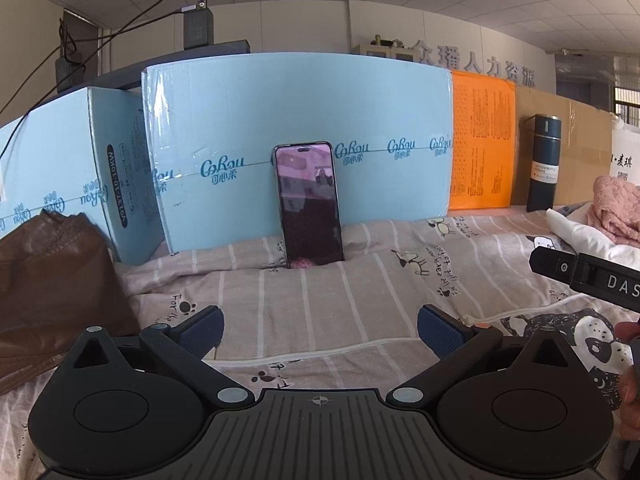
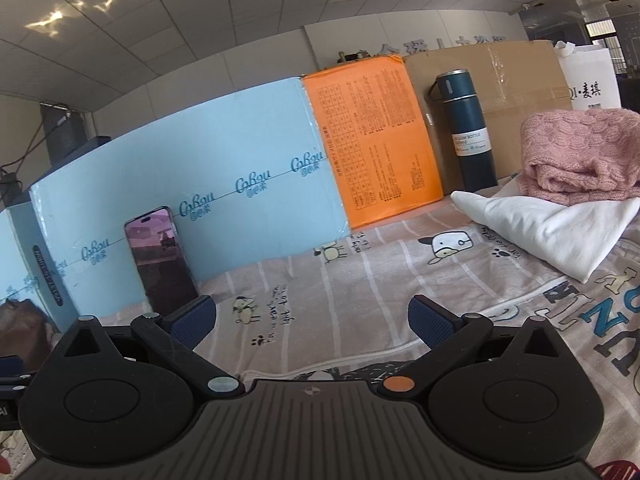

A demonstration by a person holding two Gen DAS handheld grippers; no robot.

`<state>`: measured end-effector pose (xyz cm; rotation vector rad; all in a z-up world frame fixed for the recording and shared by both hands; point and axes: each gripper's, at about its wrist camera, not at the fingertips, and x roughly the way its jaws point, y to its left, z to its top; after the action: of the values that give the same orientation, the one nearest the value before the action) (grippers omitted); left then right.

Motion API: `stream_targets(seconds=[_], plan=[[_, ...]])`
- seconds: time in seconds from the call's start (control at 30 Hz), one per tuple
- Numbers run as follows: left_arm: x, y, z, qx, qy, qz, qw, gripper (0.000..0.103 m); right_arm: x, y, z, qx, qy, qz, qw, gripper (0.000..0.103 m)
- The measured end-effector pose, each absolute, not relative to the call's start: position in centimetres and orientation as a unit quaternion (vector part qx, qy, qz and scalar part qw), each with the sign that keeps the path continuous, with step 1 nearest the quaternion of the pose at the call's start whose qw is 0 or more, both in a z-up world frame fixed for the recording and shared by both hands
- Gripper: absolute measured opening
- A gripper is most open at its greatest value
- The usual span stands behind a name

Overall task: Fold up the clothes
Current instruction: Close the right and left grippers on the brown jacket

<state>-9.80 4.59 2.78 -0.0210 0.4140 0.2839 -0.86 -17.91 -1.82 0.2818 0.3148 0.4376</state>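
Note:
A folded pink knit sweater [image 2: 580, 156] rests on a folded white garment [image 2: 552, 228] at the right of the bed; both show at the right edge of the left wrist view, the sweater [image 1: 618, 212] behind the white garment [image 1: 580, 236]. A brown leather-like garment [image 1: 52, 288] lies at the left. My left gripper [image 1: 320, 332] hovers open over the striped sheet [image 1: 312, 304], holding nothing. My right gripper [image 2: 312, 320] is open too, empty, left of the white garment. Part of the right gripper's body [image 1: 588, 276] shows at the left view's right edge.
A phone [image 1: 310, 204] leans upright against light blue boxes [image 1: 300, 120] along the back. An orange box [image 1: 482, 144], a dark vacuum bottle [image 2: 468, 132] and a brown carton [image 2: 512, 92] stand further right. A person's hand [image 1: 630, 392] shows at the right edge.

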Motion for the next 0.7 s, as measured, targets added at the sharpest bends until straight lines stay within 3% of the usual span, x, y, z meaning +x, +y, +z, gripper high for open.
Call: stream_targets(seconds=[0.17, 0.37, 0.7], plan=[[-12.4, 6.9, 3.3, -0.042, 0.174, 0.156, 0.971, 0.103, -2.5, -16.2, -1.1, 0.118, 0.142, 0.317, 0.930, 0.103], [-18.0, 13.2, 3.8, -0.114, 0.106, 0.231, 0.960, 0.103, -3.3, -12.4, 1.0, 0.113, 0.185, 0.455, 0.864, 0.103], [-29.5, 25.7, 3.5, -0.300, 0.004, 0.357, 0.885, 0.103, -4.3, -0.1, 6.6, 0.081, 0.175, 0.608, 0.770, 0.103]])
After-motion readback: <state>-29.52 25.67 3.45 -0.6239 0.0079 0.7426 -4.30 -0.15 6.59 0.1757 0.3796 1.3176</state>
